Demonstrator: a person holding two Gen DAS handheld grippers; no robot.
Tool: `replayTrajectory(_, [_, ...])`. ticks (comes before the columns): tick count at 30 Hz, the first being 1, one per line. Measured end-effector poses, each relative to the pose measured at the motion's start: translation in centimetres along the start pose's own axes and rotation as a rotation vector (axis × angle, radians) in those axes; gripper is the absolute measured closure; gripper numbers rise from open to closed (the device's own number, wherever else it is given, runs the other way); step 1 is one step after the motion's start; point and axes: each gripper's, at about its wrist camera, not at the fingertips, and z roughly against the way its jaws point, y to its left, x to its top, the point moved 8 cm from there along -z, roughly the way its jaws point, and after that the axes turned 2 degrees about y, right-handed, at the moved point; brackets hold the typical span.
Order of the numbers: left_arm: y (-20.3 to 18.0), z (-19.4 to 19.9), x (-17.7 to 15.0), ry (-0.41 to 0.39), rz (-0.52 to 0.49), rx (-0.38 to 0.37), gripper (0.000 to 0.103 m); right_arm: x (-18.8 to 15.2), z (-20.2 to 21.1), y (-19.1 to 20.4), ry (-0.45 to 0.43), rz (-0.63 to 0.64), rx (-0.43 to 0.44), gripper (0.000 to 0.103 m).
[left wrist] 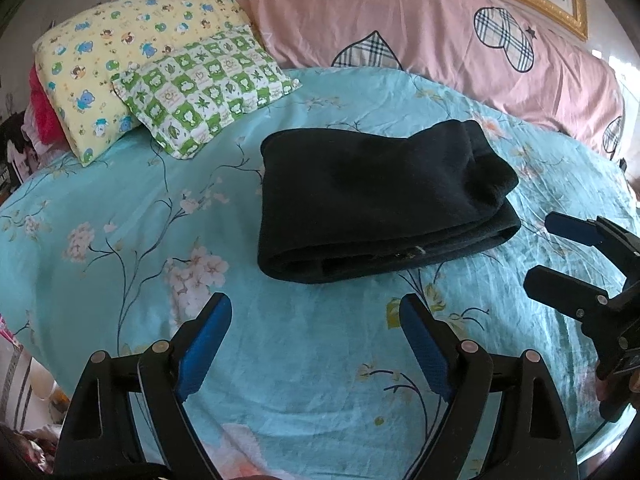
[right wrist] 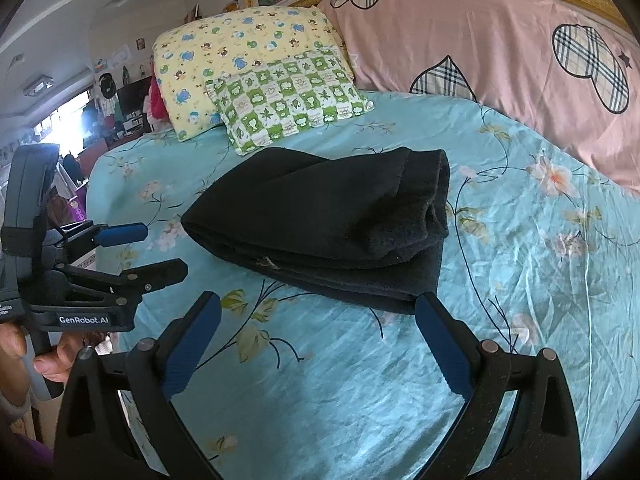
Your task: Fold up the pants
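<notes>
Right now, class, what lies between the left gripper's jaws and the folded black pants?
Only bare floral bedsheet, shown in the left wrist view, separates the open left gripper from the pants.

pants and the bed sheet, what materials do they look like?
Pants: thick, matte black, fuzzy nap at the folded edges, likely fleece or brushed knit. Bed sheet: thin, smooth teal floral weave with a slight sheen and fine creases, probably cotton or a polyester blend; the look leaves that open.

Both grippers are matte black plastic — the left gripper and right gripper have blue ribbed finger pads and silver rivets at the pivots; white "GenRobot.AI" lettering marks one body, with bare-skinned fingers on its handle
</notes>
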Motion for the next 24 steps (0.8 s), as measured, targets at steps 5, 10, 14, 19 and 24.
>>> replayTrajectory(5, [-0.21, -0.12, 0.07, 0.0, -0.014, 0.001, 0.016, 0.3, -0.18, 0.24, 0.002, 0.01, 0.001, 0.005])
replayTrajectory(10, [-0.07, -0.12, 0.19, -0.003, -0.017, 0.001, 0.016, 0.55, -0.43, 0.55, 0.004, 0.022, 0.006, 0.005])
replayTrajectory(14, [-0.07, -0.09, 0.21, -0.006, -0.017, 0.002, 0.016, 0.65, -0.58, 0.8, 0.005, 0.026, 0.011, 0.005])
replayTrajectory(19, [-0.03, -0.17, 0.36, -0.006, -0.019, 0.002, 0.016, 0.73, -0.88, 0.77, 0.01, 0.026, 0.011, 0.005])
replayTrajectory(24, [-0.01, -0.16, 0.65, -0.011, -0.021, 0.003, 0.016, 0.87, -0.99, 0.74, 0.01, 0.025, 0.013, 0.005])
